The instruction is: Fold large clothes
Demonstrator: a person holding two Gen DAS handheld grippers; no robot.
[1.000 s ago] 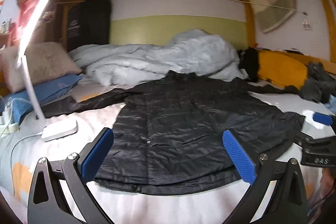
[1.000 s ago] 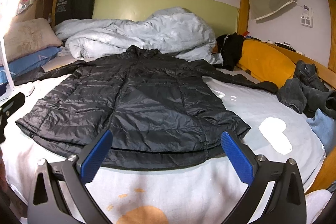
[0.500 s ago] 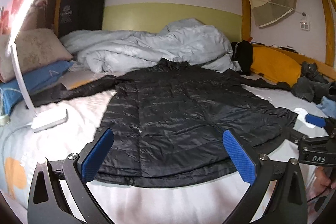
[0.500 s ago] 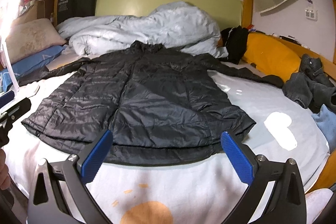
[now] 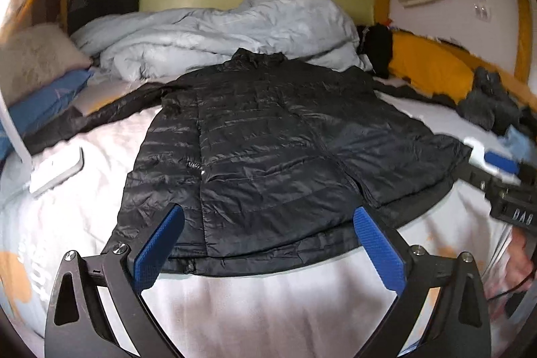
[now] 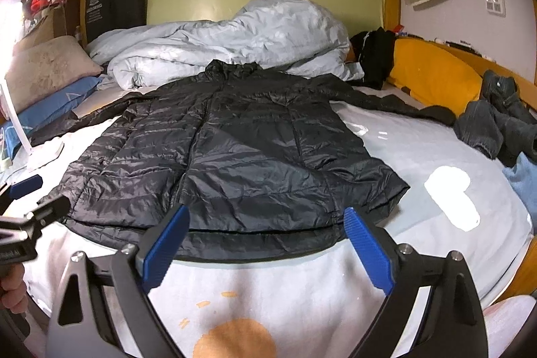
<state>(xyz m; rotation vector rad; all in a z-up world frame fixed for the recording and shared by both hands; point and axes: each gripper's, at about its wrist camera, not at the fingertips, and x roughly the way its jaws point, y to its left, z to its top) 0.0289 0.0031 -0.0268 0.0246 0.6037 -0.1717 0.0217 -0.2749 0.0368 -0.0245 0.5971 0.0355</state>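
The black jacket [image 6: 231, 153] lay flat on the bed [image 6: 419, 156], front up, sleeves spread and hem nearest, probably so it could be folded. Above the hem the right claw [image 6: 263, 252] had just been narrowing yet gaped, empty; the left claw [image 5: 268, 252] gaped empty too.

Left black two-finger gripper with blue ribbed pads [image 5: 268, 244] low in the frame of its own view, jaws spread wide, nothing between the pads, pointing down and forward. Seen also at the left edge of the right wrist view [image 6: 23, 200], with a bare hand [image 6: 11, 291] at the lower left corner gripping its handle. Right black two-finger gripper with blue ribbed pads [image 6: 265, 247] low in its frame, jaws apart and empty, just narrowed slightly. Visible too at the right edge of the left wrist view [image 5: 503, 176].
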